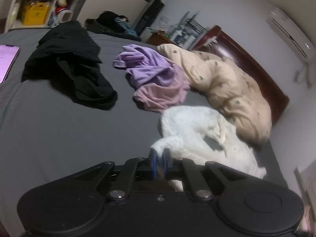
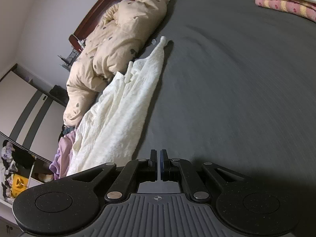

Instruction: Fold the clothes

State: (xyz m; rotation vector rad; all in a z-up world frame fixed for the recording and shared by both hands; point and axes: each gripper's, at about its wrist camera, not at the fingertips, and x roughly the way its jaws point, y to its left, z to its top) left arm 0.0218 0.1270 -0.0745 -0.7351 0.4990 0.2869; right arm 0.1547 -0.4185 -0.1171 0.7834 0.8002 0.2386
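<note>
A crumpled white garment (image 1: 199, 130) lies on the dark grey bed sheet (image 1: 69, 130) at the right. My left gripper (image 1: 160, 154) is shut on an edge of it, cloth pinched between the blue pads. In the right wrist view the same white garment (image 2: 122, 106) stretches long across the sheet (image 2: 237, 90) to the left of my right gripper (image 2: 159, 158). The right gripper is shut and empty, just above the sheet and beside the garment's near end.
A black garment (image 1: 69, 65), a purple one (image 1: 146, 65) and a pink one (image 1: 162, 94) lie on the bed. A beige spotted duvet (image 1: 227, 86) lies along the dark wooden headboard (image 1: 256, 67). A phone (image 1: 7, 63) lies at the left. Folded blankets (image 2: 286, 2) sit at the far right.
</note>
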